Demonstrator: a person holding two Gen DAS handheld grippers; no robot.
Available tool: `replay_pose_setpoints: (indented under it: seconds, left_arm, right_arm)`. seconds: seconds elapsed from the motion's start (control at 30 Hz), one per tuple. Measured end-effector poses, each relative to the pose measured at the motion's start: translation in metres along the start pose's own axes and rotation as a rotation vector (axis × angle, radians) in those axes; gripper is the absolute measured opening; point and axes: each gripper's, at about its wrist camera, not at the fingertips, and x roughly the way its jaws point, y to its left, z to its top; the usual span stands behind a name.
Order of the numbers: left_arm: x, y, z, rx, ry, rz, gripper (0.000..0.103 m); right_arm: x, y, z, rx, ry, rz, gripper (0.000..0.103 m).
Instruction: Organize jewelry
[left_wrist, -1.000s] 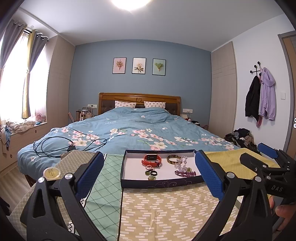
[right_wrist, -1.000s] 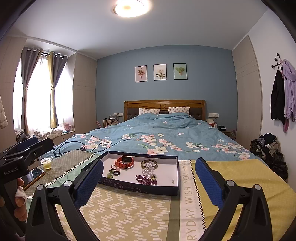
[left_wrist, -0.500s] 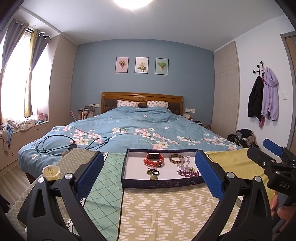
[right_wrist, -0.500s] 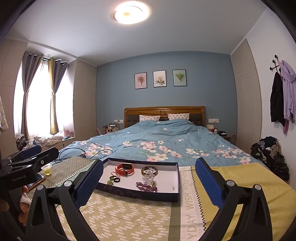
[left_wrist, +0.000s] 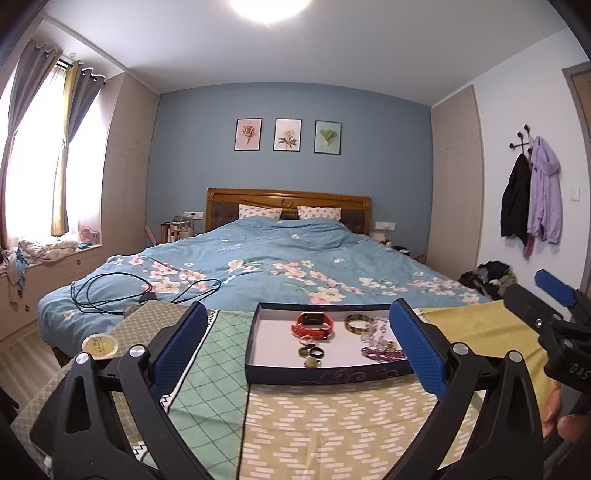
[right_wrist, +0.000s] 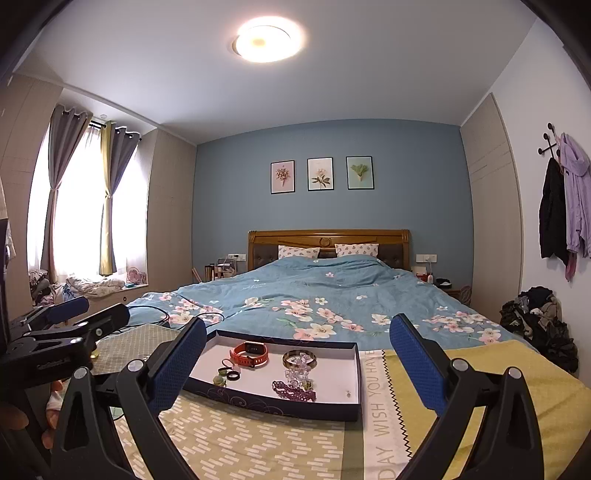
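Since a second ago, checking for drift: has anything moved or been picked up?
Both grippers pulled up and back slightly; neither has taken anything. The left gripper and right gripper stay open. The watch, bangle and beads lie unmoved in the tray.

I am working in a home bedroom. I see a large bed (right_wrist: 325, 295) with a wooden headboard (right_wrist: 328, 240) and a blue floral duvet, three framed flower pictures (right_wrist: 321, 174) on the blue wall, curtains (right_wrist: 107, 206) at the window, and coats (right_wrist: 565, 210) hanging on wall hooks.
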Motion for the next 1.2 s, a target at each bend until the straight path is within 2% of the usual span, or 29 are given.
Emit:
replay_pose_setpoints:
  seconds: [0.43, 1.2]
  left_arm:
    - [0.015, 0.002, 0.003, 0.002, 0.019, 0.006, 0.097]
    - [0.02, -0.002, -0.001, 0.004, 0.037, 0.011, 0.097]
  right_arm:
    - [0.006, -0.006, 0.004, 0.016, 0.009, -0.001, 0.096]
    - [0.013, -0.007, 0.001, 0.021, 0.046, 0.004, 0.096]
